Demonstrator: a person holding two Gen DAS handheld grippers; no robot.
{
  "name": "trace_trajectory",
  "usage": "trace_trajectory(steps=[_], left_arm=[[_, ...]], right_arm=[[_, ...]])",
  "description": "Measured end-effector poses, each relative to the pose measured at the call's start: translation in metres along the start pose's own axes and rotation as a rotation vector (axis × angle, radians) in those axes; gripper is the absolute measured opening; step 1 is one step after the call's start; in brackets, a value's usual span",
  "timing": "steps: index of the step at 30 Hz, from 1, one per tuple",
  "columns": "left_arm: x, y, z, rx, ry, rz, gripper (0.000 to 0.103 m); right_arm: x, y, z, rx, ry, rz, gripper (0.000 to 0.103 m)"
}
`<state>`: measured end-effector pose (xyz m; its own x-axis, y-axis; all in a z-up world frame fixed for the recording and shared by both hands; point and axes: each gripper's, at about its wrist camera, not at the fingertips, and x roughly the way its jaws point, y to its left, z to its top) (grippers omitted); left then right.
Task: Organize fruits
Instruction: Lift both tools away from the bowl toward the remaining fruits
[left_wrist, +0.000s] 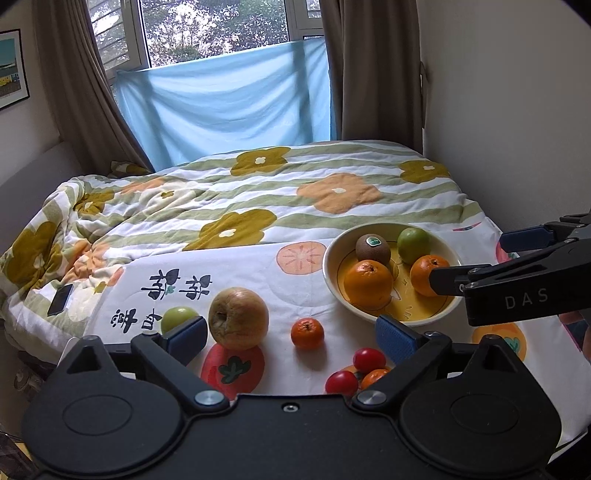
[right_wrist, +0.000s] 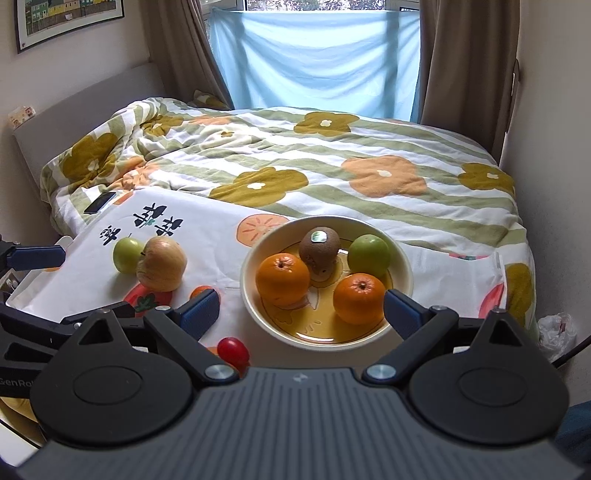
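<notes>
A yellow bowl (right_wrist: 400, 269) on the white printed cloth holds two oranges (right_wrist: 282, 278), a kiwi (right_wrist: 319, 247) and a green fruit (right_wrist: 368, 255). My right gripper (right_wrist: 301, 312) is open and empty, hovering at the bowl's near rim; it enters the left wrist view from the right (left_wrist: 476, 258). My left gripper (left_wrist: 291, 338) is open and empty over loose fruit: a tan apple (left_wrist: 238, 317), a green fruit (left_wrist: 177, 319), a small mandarin (left_wrist: 307, 333), two cherry tomatoes (left_wrist: 368, 360) and a second mandarin (left_wrist: 373, 377).
The cloth (left_wrist: 236, 273) lies on a bed with a flowered quilt (left_wrist: 295, 184). A dark phone (left_wrist: 61, 299) rests at the left. Walls stand close on the right. A white plastic bag (right_wrist: 557, 332) lies off the bed's right edge.
</notes>
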<state>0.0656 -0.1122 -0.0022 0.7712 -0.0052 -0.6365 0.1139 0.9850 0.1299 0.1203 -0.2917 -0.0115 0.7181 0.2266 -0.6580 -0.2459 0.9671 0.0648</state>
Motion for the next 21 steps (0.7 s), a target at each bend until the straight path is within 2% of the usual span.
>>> trace_trajectory(steps=[11,21], left_arm=[[0.01,0.072,-0.017,0.055,0.011,0.016,0.101],[0.04,0.137,-0.032,0.136,0.015,-0.016,0.101]], right_arm=[[0.015,0.071,-0.001,0.059,-0.001,-0.016,0.103],[0.05,0.132,-0.008,0.091,0.023,-0.055,0.103]])
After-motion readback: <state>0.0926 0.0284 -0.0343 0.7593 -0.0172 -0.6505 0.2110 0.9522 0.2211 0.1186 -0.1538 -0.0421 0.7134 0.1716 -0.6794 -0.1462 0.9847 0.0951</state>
